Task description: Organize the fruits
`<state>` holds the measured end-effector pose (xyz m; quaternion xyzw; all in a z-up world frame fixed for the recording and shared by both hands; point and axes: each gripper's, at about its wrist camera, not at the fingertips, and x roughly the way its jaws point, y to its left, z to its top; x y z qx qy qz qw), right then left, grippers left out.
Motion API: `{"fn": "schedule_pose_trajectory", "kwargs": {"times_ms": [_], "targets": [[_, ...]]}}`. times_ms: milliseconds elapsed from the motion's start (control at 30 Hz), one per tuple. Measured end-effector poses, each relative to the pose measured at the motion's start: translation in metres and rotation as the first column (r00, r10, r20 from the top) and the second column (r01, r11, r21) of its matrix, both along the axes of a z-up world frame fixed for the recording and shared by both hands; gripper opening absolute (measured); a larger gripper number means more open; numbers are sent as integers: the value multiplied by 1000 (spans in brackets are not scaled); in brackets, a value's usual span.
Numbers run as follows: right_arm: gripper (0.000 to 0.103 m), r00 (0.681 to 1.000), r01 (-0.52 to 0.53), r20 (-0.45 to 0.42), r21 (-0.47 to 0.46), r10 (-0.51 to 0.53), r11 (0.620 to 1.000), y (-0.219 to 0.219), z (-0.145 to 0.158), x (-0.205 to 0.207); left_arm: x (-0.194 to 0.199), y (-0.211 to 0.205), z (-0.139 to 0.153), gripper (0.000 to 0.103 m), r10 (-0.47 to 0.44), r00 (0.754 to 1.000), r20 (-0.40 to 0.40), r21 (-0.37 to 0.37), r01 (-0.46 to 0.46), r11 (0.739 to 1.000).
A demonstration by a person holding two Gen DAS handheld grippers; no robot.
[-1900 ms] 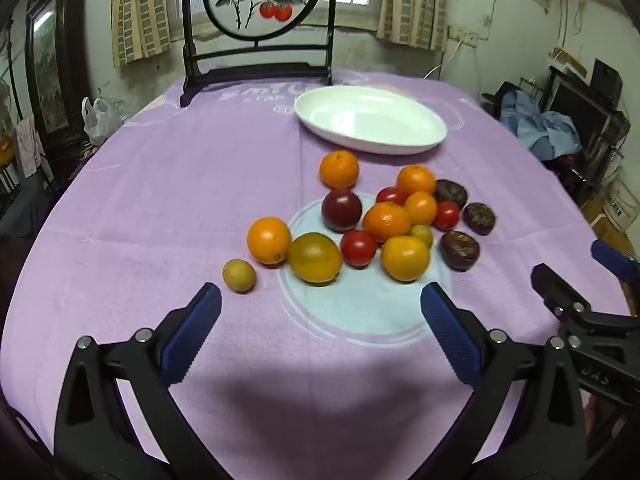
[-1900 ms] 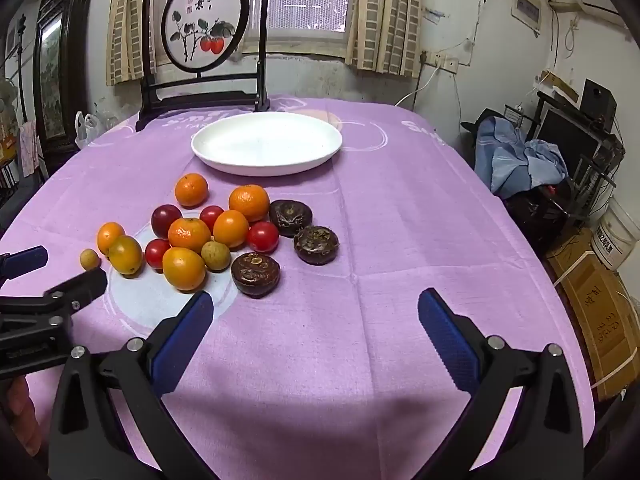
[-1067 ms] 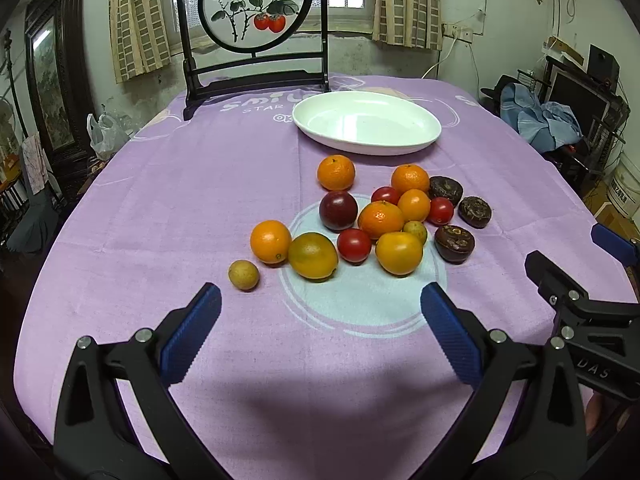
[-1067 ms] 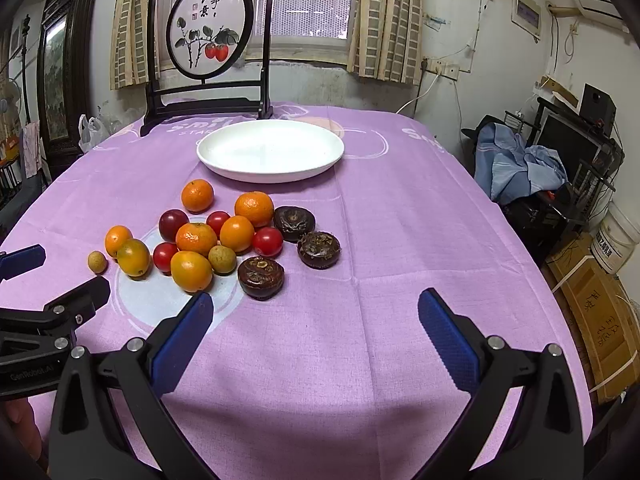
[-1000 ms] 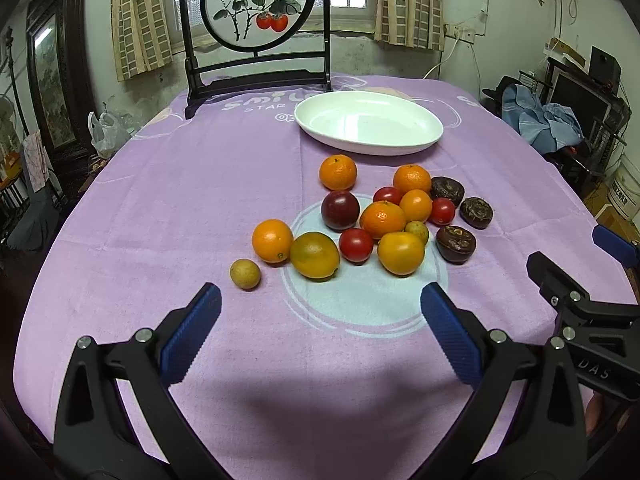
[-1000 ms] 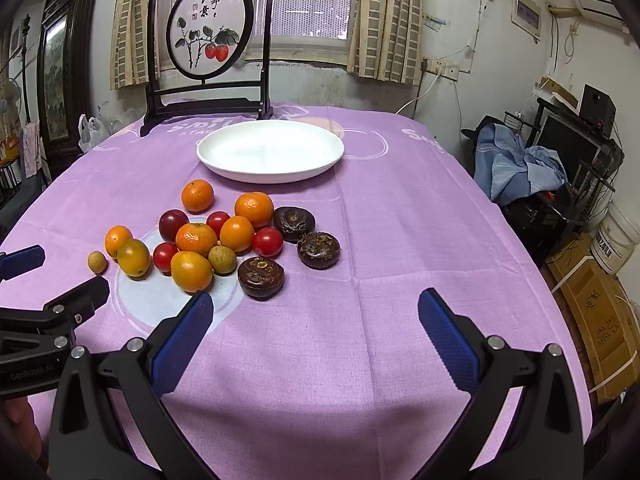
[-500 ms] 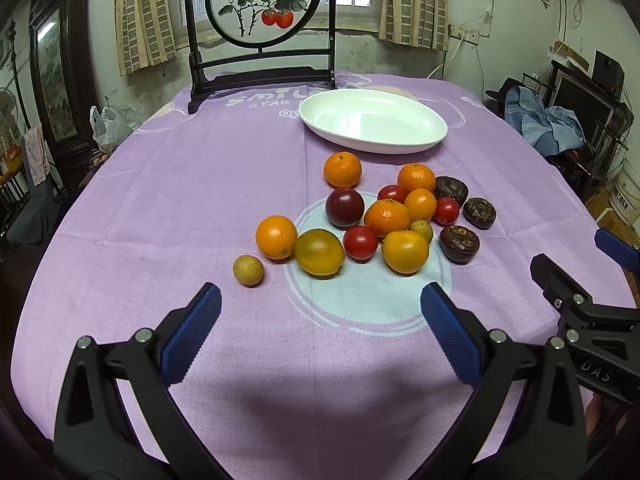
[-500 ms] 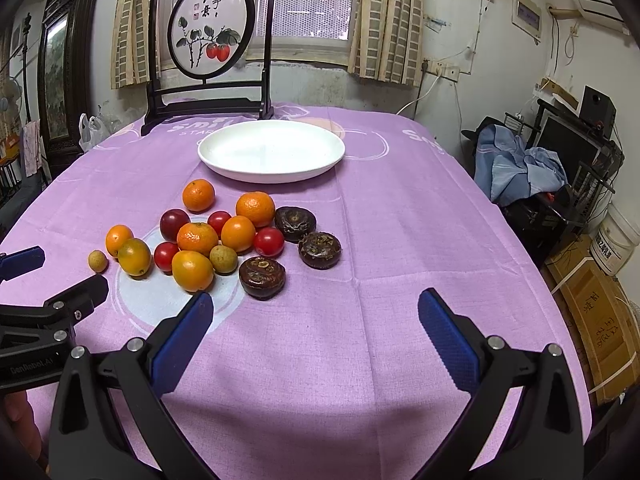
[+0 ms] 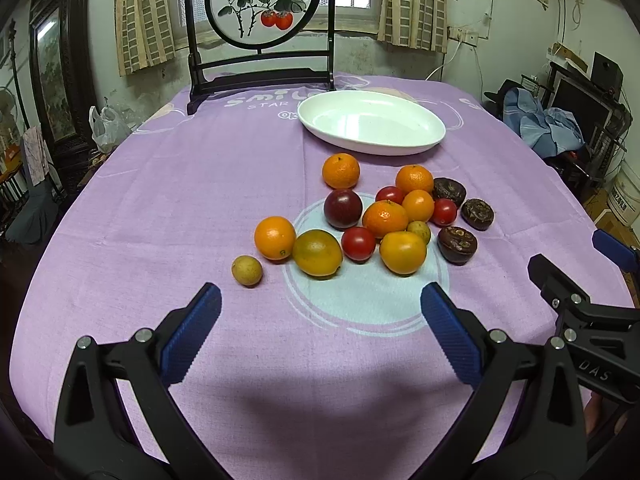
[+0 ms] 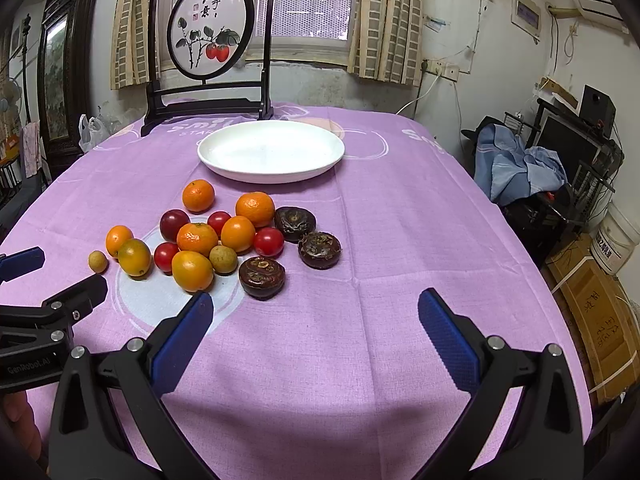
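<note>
— So, what are your claws doing?

— I'm holding both of them spread wide over the near edge of the tabletop (image 9: 168,184), and neither is gripping anything. The left claw (image 9: 320,322) is facing the fruits (image 9: 376,216); the right claw (image 10: 316,326) is sitting beside it, pointing at bare purple cloth just right of the pile.

— Where are the fruits lying?

— They're clustering near the middle of the tabletop, on and around a pale printed circle. Oranges and small red tomatoes are touching one another in the centre. A dark plum (image 9: 343,208) is sitting at the far left of that bunch. Three brown, wrinkled fruits (image 10: 319,250) are lining the pile's right side. One small yellowish fruit (image 9: 247,271) is lying apart at the left, nearest my left claw.

— And the plate?

— The white plate (image 10: 224,160) is standing empty toward the far edge, beyond the pile, with a framed round painting (image 10: 210,38) upright behind it.
</note>
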<state>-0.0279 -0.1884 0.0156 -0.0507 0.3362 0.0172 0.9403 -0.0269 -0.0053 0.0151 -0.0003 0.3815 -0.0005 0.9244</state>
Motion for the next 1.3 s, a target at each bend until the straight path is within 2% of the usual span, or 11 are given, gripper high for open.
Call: {"fn": "schedule_pose_trajectory", "kwargs": {"times_ms": [1033,1300], "targets": [[102,1000,-2,-7,-4,2,1000,2,-4,1,1,-1,-1,101,-1,1000,-3,-2,1,1000],[102,1000,-9,-30,-32,8,999,4,-11,5,2,-1,-7,101,-5,1000,-10,8,5,1000]]}}
